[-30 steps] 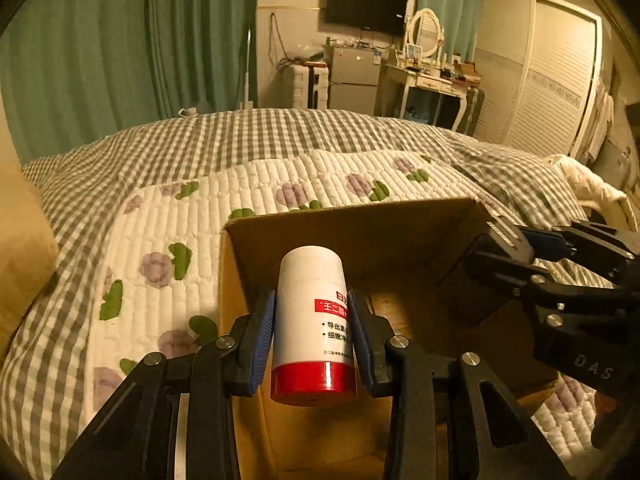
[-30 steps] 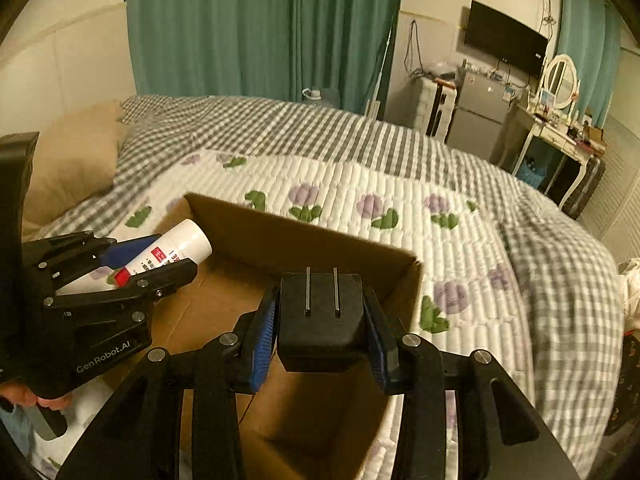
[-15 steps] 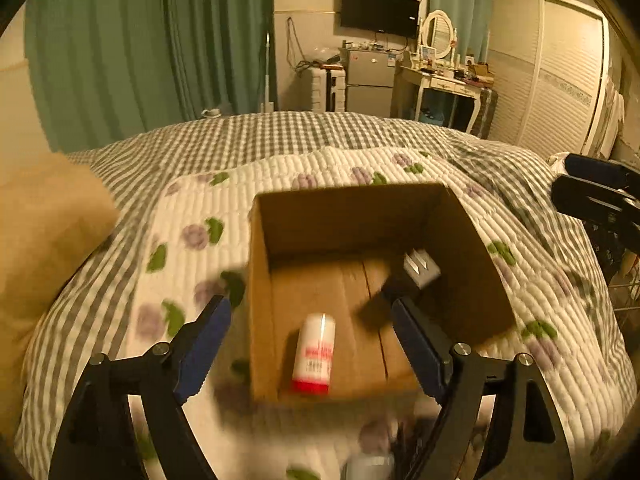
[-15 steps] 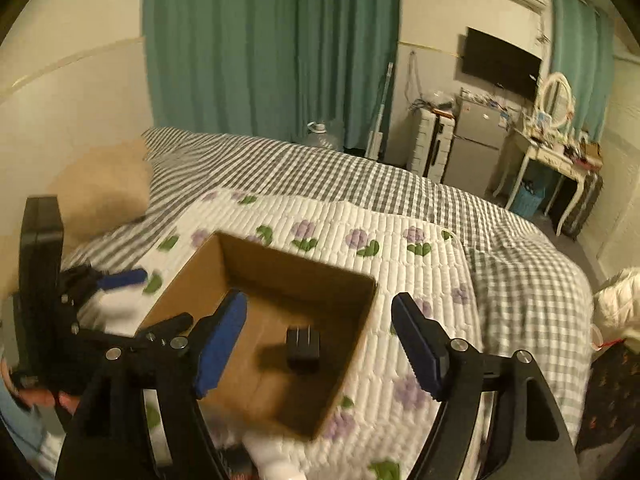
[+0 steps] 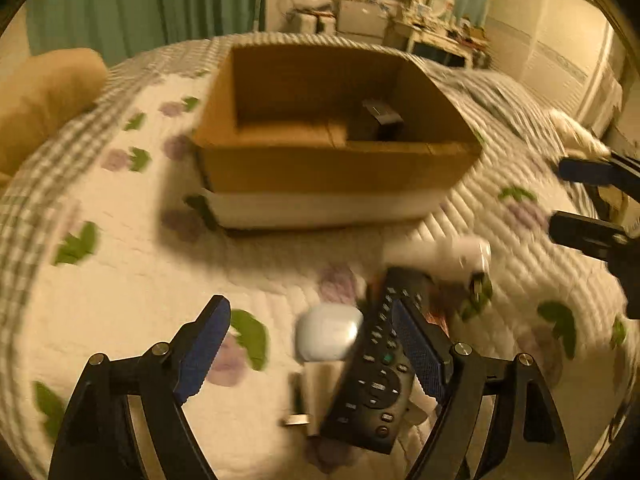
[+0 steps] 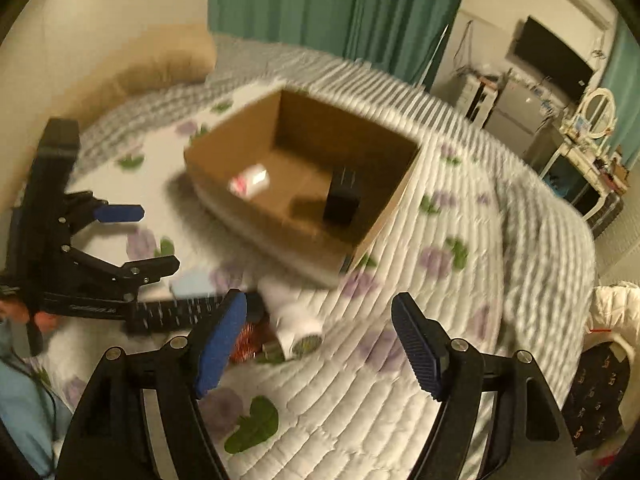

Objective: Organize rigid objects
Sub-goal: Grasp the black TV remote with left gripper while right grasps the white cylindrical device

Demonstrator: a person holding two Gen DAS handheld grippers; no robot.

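Black remote [image 5: 370,376] beside the open left gripper's [image 5: 310,344] right finger.

A bedroom in a home.
A bed with a white flower-printed quilt [image 6: 400,320] over grey checked bedding, teal floor-length curtains [image 6: 320,4], a wall-mounted black television [image 6: 548,60], and a white dressing table with an oval mirror [image 6: 596,108].

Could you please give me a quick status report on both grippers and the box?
Left gripper and right gripper open, empty. Bottle and black adapter in box. Remote, white case wait outside.
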